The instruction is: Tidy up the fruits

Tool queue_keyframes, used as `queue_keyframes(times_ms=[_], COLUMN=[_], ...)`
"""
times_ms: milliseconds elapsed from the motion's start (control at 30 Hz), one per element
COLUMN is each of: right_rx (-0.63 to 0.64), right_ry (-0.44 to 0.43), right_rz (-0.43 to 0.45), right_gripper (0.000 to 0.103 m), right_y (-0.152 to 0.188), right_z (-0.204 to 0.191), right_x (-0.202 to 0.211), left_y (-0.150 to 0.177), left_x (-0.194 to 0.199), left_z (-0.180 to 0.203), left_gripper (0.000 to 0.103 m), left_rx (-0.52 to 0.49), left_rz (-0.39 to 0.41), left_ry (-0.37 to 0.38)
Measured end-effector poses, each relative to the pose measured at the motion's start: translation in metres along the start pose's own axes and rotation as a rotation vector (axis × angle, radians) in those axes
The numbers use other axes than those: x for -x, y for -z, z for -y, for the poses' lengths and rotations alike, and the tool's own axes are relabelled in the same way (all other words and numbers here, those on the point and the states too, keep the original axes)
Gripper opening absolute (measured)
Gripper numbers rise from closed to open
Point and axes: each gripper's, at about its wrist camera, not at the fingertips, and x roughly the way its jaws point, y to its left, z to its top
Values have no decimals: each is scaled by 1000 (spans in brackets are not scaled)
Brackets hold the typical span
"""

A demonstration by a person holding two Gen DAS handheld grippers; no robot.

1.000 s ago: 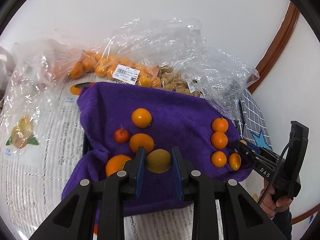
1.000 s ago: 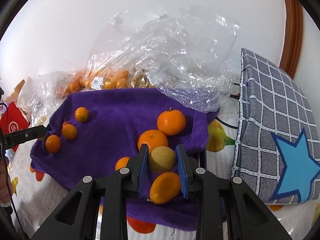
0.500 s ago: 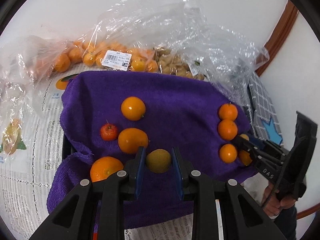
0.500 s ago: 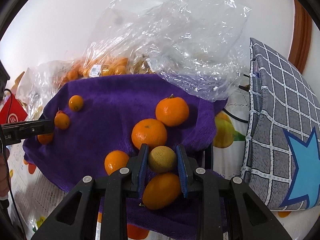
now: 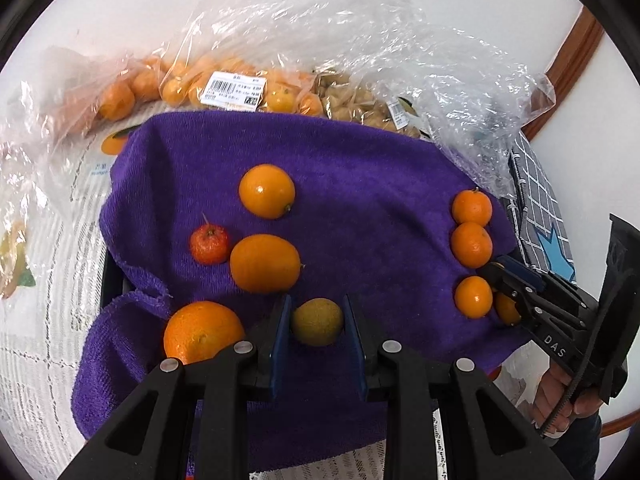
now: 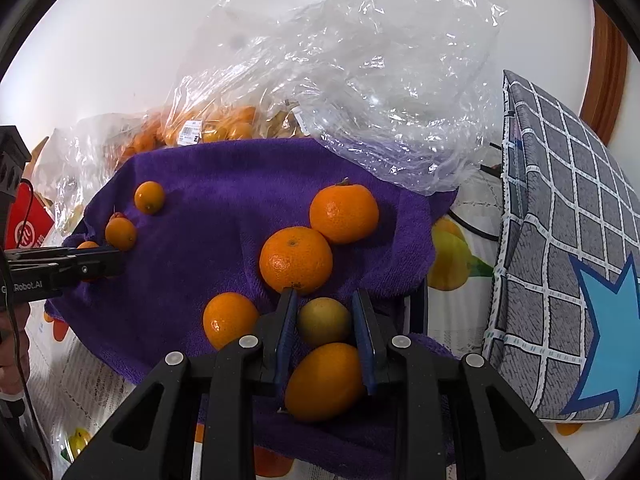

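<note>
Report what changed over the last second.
Both grippers eased in closer over the purple towel, so the loose oranges look larger in each wrist view. Nothing was grasped or released. The left gripper stays shut on a yellow-green fruit, and the right gripper on a second yellow-green fruit. The oranges kept their places.

Grips a yellow-green fruit (image 6: 324, 321) between the right gripper's (image 6: 325, 320) blue pads above an orange (image 6: 325, 381) on the purple towel (image 6: 224, 200).
</note>
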Motion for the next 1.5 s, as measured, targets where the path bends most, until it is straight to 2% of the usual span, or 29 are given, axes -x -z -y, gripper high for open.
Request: queue_keyframes(times_ms=[233, 367, 433, 500, 600, 667, 1033, 1133, 1300, 1400, 1500], right_rx=[-16, -19, -28, -42, -56, -71, -97, -122, -108, -108, -98], right_ry=[20, 36, 43, 45, 63, 67, 100, 96, 101, 122, 109], right_rz=[-1, -16, -13, -15, -10, -7, 27, 61, 146, 163, 172], right_gripper=[41, 42, 44, 47, 50, 52, 54, 65, 86, 96, 102], right_y=[1, 3, 4, 5, 7, 7, 16, 23, 38, 46, 55], right_z=[2, 2, 2, 3, 6, 8, 2, -1, -12, -16, -17], right_x=[8, 14, 20, 27, 39, 48, 113, 134, 173, 193, 210], left_y=[2, 4, 4, 4, 5, 7, 38, 52, 75, 89, 102], left_x=[-3, -3, -1, 3, 17, 28, 91, 113, 146, 160, 171], left_z=[-3, -4, -4, -4, -1, 2, 20, 24, 36, 45, 58], left_gripper=[25, 25, 29, 38, 46, 48, 49, 50, 59, 71, 77], left_rx=[13, 26, 36, 40, 32, 25, 9, -1, -16, -30, -42], left_rz=[6, 10, 9, 23, 63, 89, 159, 193, 263, 295, 320], left_ry=[7, 7, 12, 19, -17, -37, -87, -102, -121, -141, -155])
